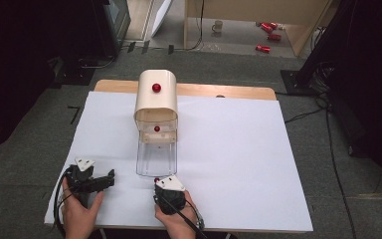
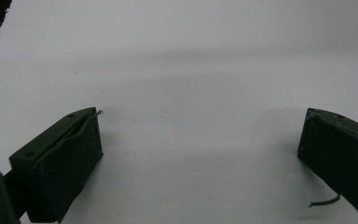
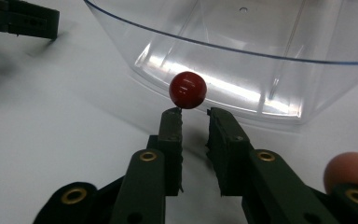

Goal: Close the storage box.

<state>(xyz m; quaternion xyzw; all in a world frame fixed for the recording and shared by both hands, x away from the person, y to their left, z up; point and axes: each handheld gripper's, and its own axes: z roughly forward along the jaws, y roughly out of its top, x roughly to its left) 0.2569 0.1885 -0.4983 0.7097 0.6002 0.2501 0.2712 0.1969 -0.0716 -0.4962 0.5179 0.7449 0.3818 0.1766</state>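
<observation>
Two hand-held grippers near the front edge of a white surface, one at a clear drawer's red knob.

High view: a cream cabinet (image 1: 155, 97) stands toward the back edge, its clear drawer (image 1: 156, 154) pulled out toward the front; the right gripper (image 1: 157, 180) meets the drawer's front, the left gripper (image 1: 110, 178) near the front left corner. Left gripper view: fingers (image 2: 63, 163) spread wide over bare surface (image 2: 191, 70). Right gripper view: fingers (image 3: 171, 140) slightly apart, gripping nothing, tips just below the red knob (image 3: 188, 89).
</observation>
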